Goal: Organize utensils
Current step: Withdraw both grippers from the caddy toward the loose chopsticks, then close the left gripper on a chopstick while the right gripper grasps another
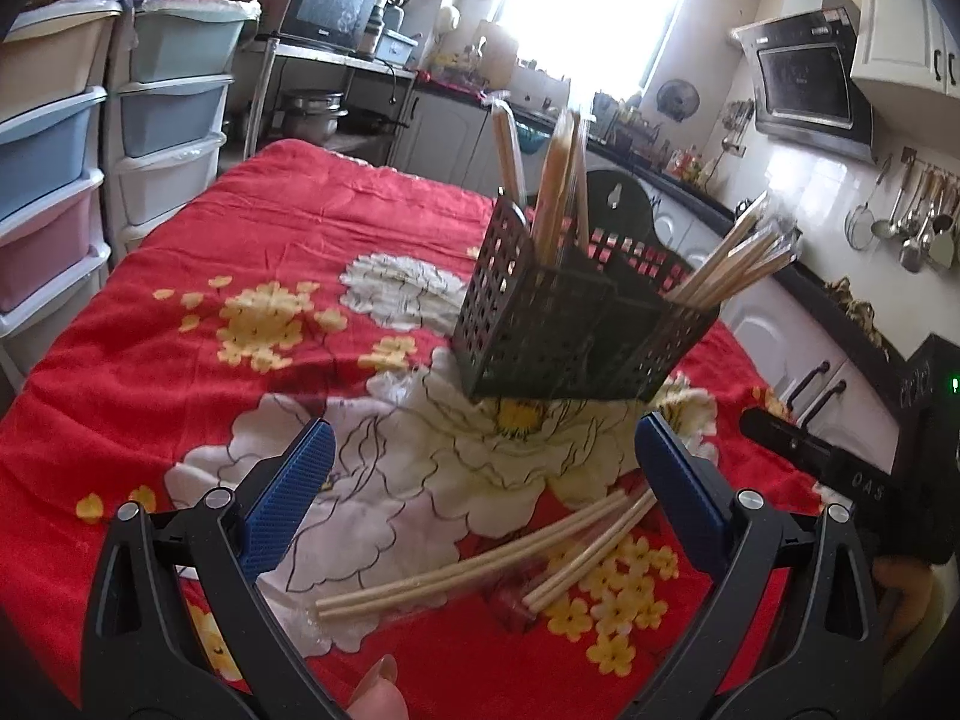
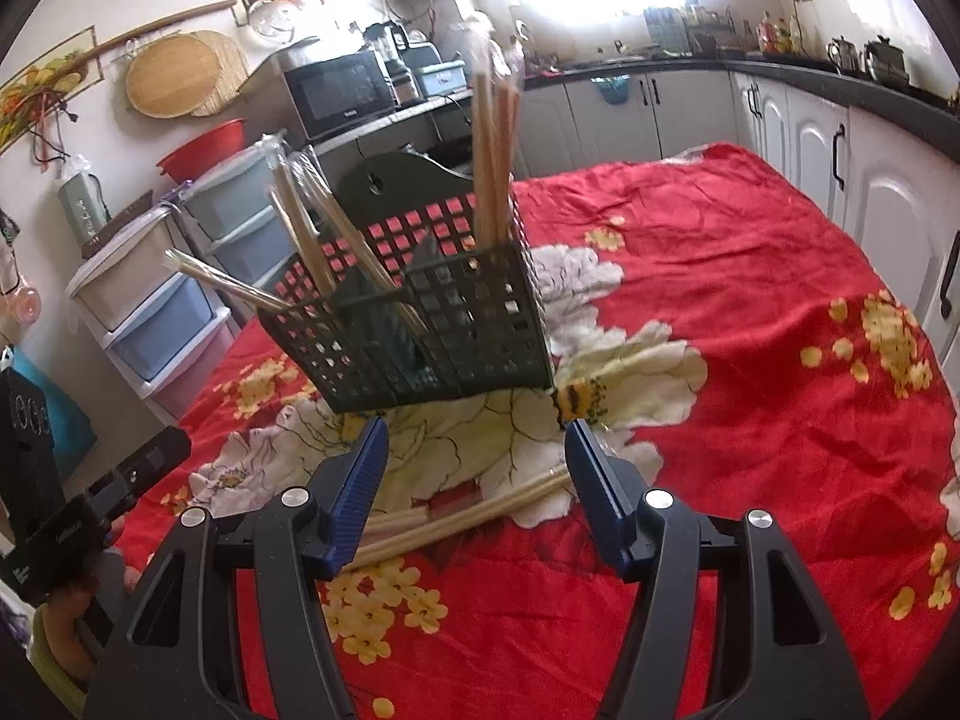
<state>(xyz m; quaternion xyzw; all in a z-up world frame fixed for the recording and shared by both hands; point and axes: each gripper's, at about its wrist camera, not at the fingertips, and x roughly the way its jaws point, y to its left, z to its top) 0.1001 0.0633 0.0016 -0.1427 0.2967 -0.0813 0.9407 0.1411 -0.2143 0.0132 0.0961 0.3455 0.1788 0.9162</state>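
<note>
Left wrist view shows wall ladles (image 1: 918,222) far right; right wrist view shows round trays (image 2: 180,75) instead; both grippers (image 1: 480,480) (image 2: 474,474) gape wide, empty

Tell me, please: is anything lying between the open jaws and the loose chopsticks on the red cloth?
Nothing visible does. The loose chopsticks lie bare on the floral cloth, just ahead of the left gripper and the right gripper, both with jaws open and empty. The black basket stands further back, beyond them.

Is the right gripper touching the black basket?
Apart. The right wrist view shows flowered cloth between the open right gripper and the black basket.
</note>
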